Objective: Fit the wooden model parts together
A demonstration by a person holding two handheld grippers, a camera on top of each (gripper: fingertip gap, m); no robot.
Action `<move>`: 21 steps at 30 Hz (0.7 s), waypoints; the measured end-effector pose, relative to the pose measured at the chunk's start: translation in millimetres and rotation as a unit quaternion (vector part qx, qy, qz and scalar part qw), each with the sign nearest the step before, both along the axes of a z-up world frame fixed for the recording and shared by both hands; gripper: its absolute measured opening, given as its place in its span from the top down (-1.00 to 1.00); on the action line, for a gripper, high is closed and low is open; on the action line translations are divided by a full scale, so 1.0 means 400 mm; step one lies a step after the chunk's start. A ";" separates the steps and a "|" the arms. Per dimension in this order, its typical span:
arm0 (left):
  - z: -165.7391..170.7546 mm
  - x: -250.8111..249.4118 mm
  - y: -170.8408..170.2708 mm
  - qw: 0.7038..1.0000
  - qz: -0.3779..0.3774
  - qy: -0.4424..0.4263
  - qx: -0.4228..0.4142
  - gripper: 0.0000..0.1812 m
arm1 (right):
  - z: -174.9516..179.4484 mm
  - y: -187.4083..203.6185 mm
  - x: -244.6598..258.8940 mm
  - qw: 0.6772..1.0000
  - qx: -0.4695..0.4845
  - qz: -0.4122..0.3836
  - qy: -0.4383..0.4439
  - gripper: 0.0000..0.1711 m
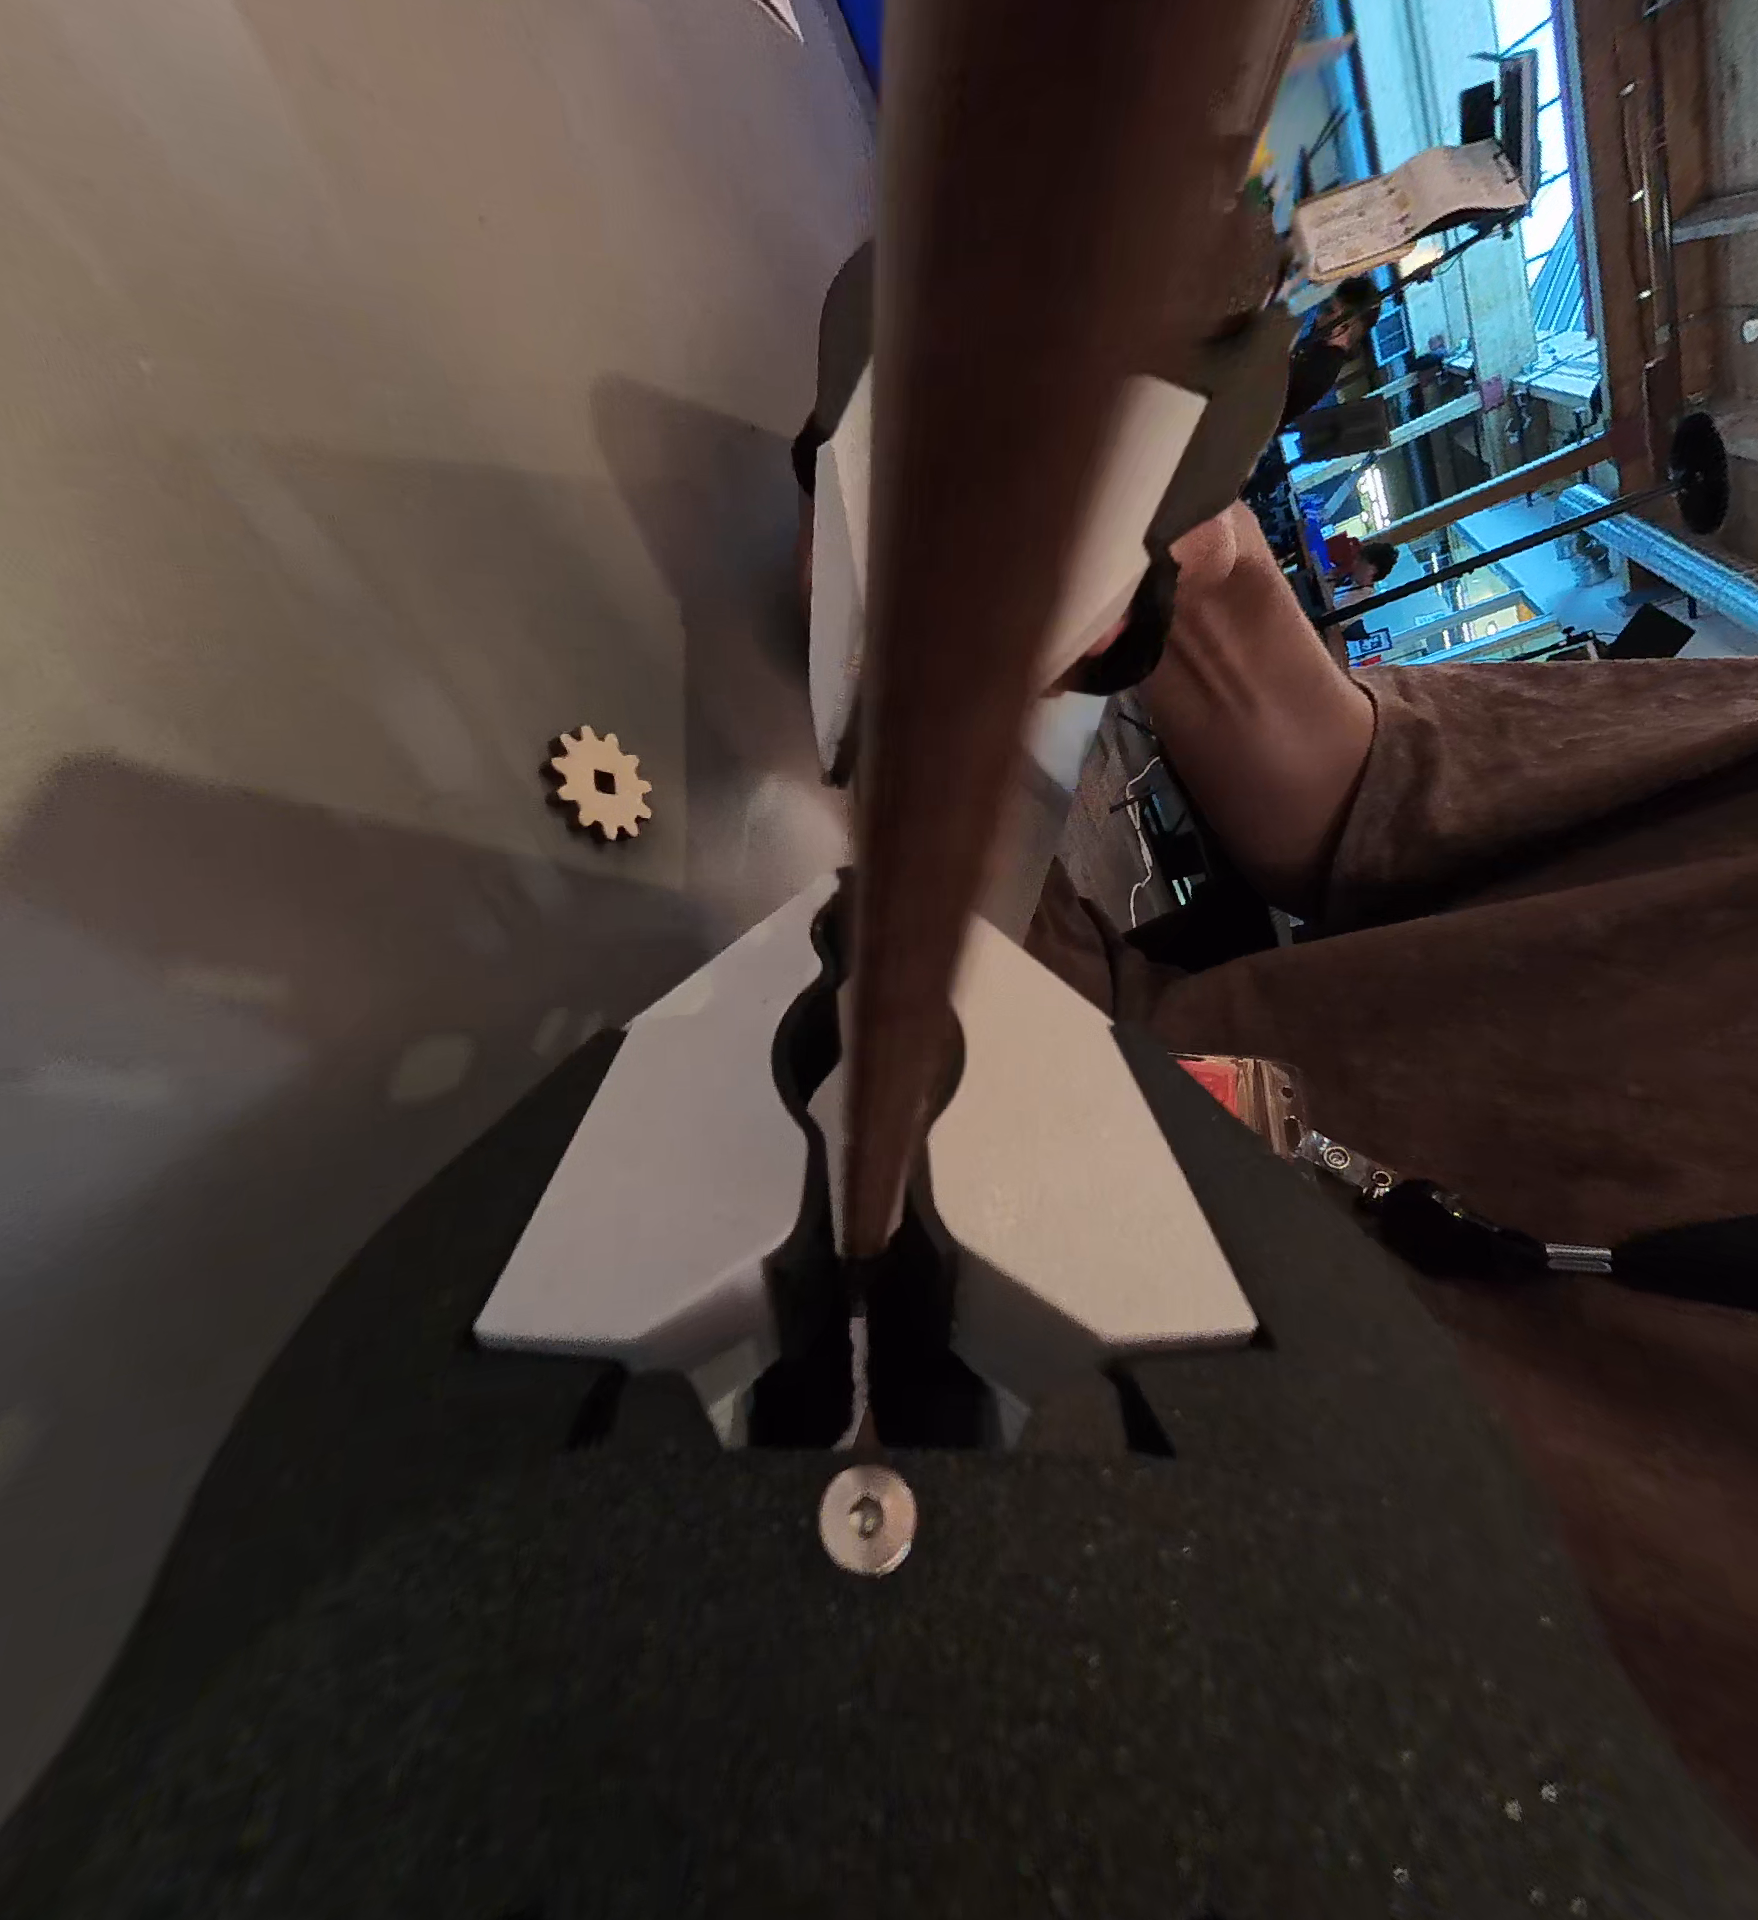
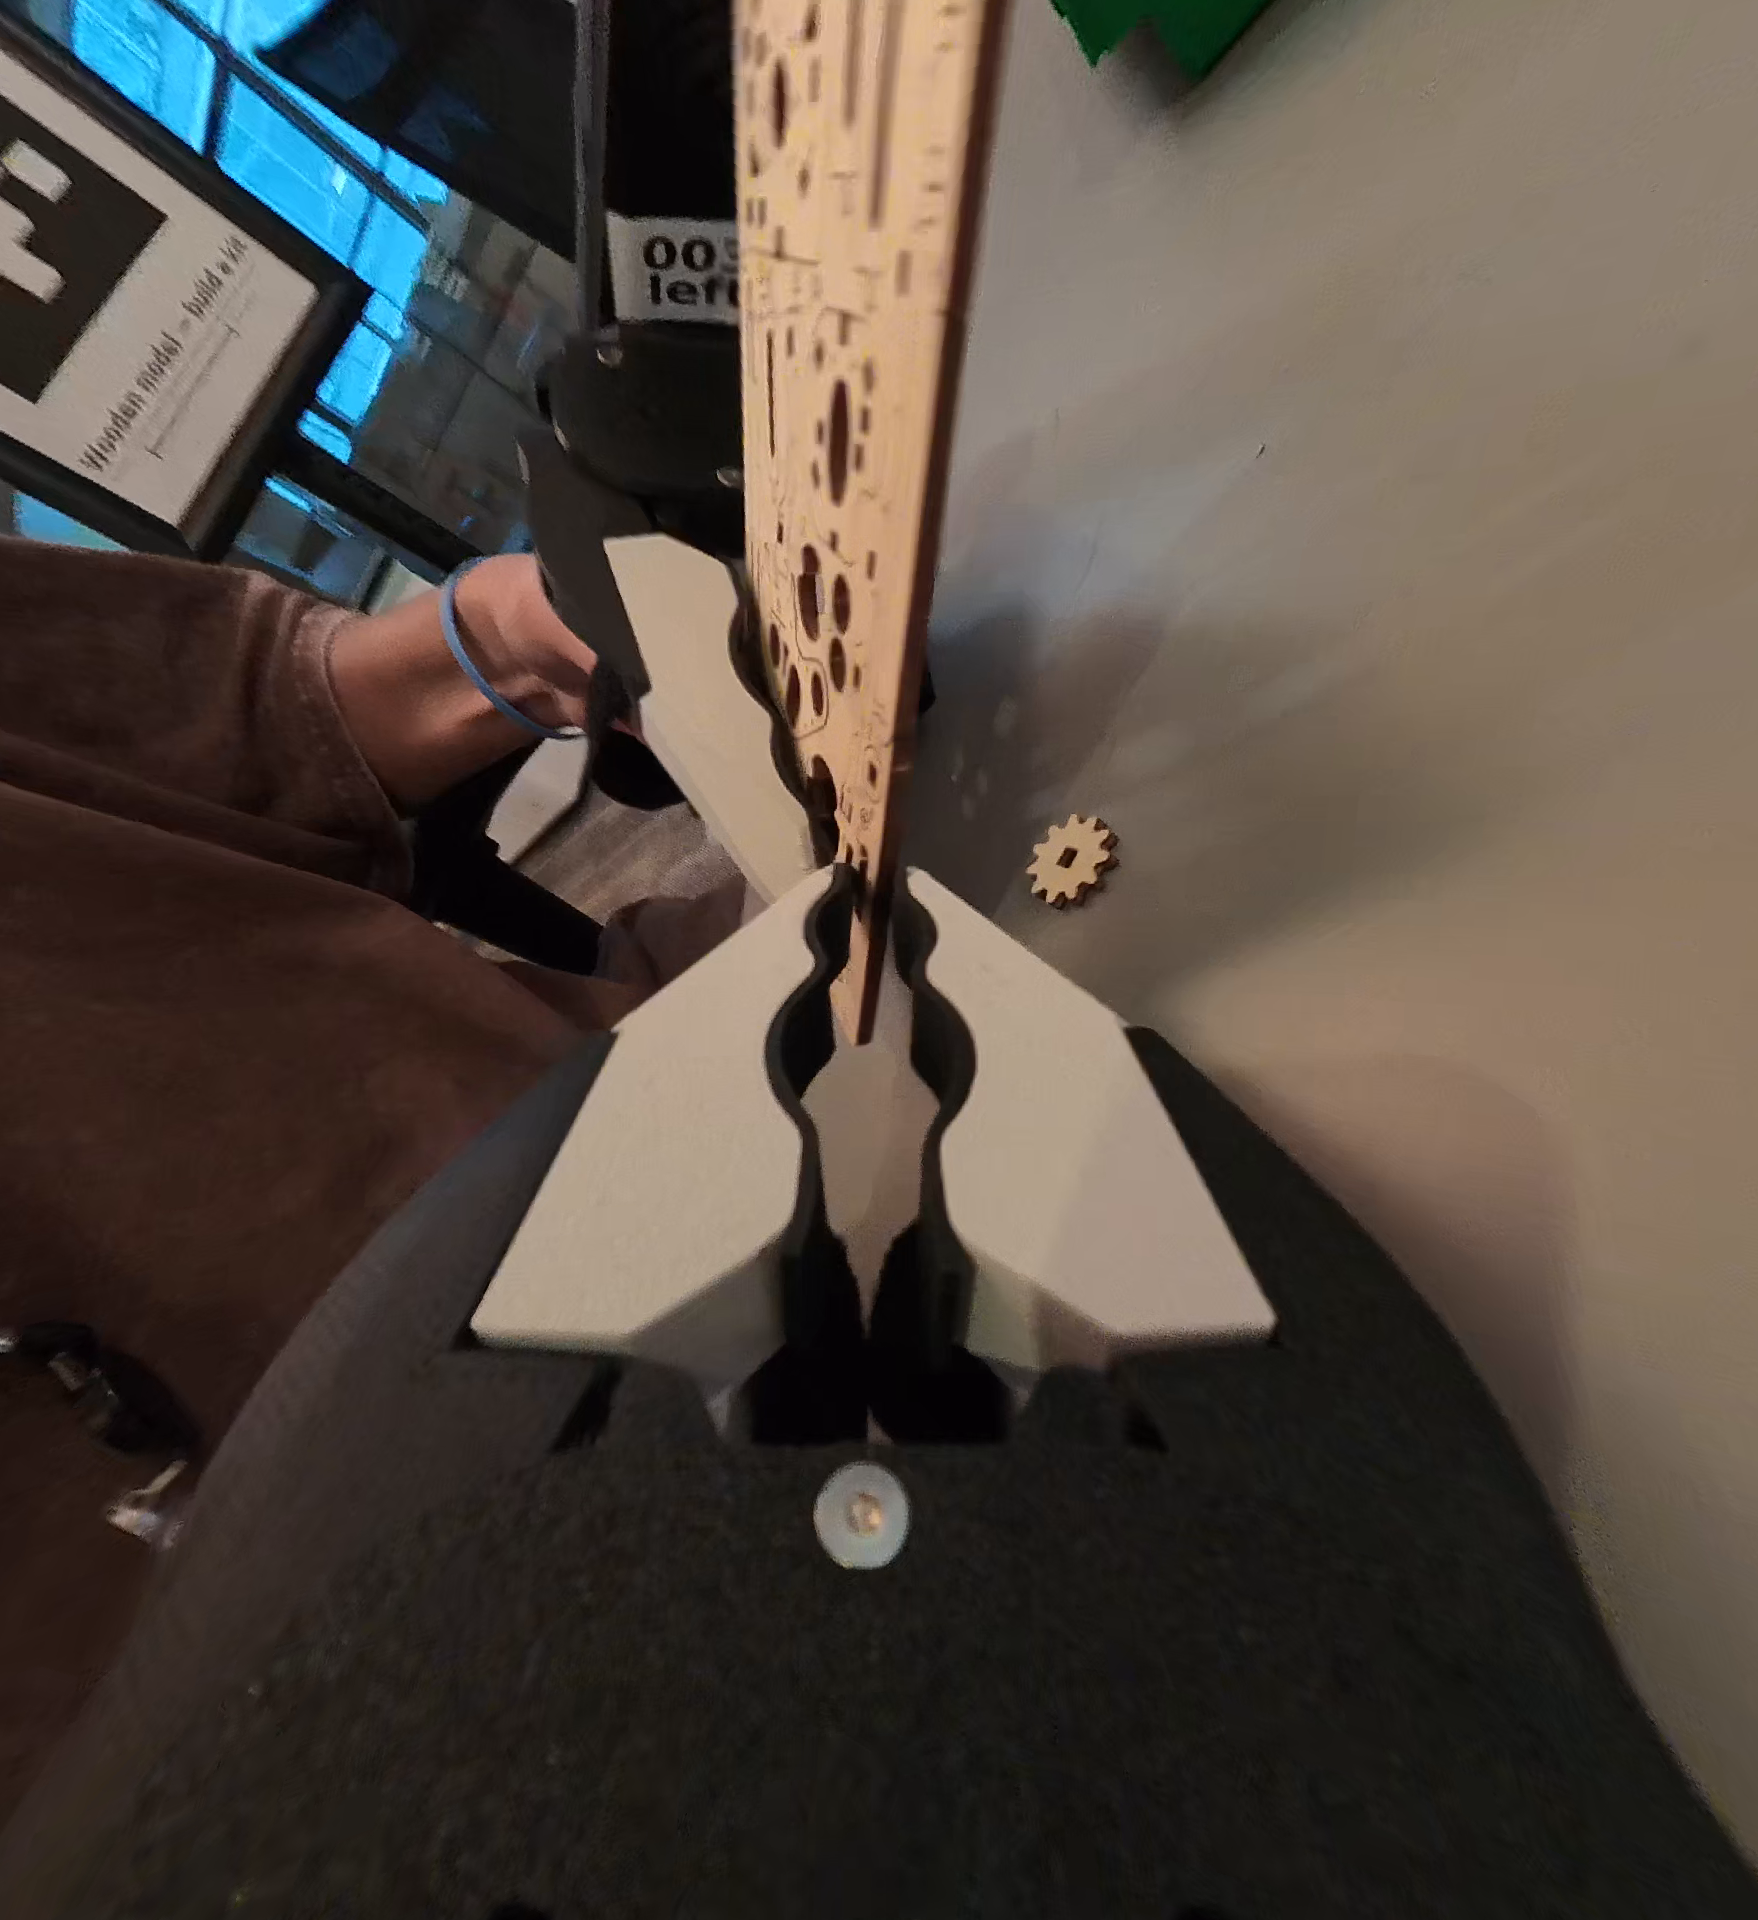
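Note:
A thin wooden sheet of laser-cut model parts (image 2: pixel 854 416) stands on edge above the white table (image 1: pixel 283 416), held at both ends. In the left wrist view its dark side (image 1: pixel 958 520) runs away from me. My left gripper (image 1: pixel 890 935) is shut on its near end, with the sheet deep between the pads. My right gripper (image 2: pixel 870 894) is shut on the other end, pinching it at the fingertips; it also shows far off in the left wrist view (image 1: pixel 948 717). A small wooden gear (image 1: pixel 600 781) lies loose on the table beside the sheet, also visible in the right wrist view (image 2: pixel 1072 862).
The person's brown sleeves (image 1: pixel 1529 883) and wrists lie close on one side of the sheet. A green object (image 2: pixel 1155 31) sits at the table's far end. A framed black-and-white marker board (image 2: pixel 75 291) stands beyond the table edge. My left and right fingertips are right by each other. It is some 4 cm from my right tips to the small wooden gear (image 1: pixel 600 781). My right wrist view (image 2: pixel 1075 857) looks at it from another angle.

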State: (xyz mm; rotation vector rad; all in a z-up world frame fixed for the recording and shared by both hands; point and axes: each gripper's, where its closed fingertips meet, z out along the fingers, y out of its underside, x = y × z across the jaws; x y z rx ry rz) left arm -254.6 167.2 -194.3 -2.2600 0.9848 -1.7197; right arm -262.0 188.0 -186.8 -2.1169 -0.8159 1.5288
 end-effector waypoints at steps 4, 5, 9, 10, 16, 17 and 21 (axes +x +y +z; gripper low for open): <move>-0.020 -0.002 -0.001 0.999 0.003 0.028 0.020 0.97 | -0.028 0.001 0.001 0.998 0.045 0.007 -0.053 0.90; -0.027 -0.003 0.001 0.999 0.005 0.038 0.027 0.97 | -0.036 0.003 0.001 0.996 0.051 0.005 -0.067 0.89; -0.036 -0.001 0.005 0.998 0.012 0.049 0.041 0.98 | -0.042 0.008 0.002 0.996 0.042 -0.005 -0.074 0.89; -0.027 0.001 0.005 0.999 0.011 0.038 0.038 0.97 | -0.031 0.007 0.002 0.998 0.028 -0.004 -0.051 0.90; 0.007 0.002 0.015 1.000 0.018 -0.011 -0.002 0.98 | 0.020 0.015 0.003 0.999 -0.011 -0.013 0.030 0.89; 0.006 0.003 0.014 1.000 0.018 -0.009 -0.004 0.98 | 0.014 0.017 0.005 1.000 -0.012 -0.016 0.022 0.92; 0.003 0.002 0.011 1.000 0.017 -0.005 0.006 0.98 | 0.004 0.020 0.002 1.000 -0.011 -0.021 0.008 0.92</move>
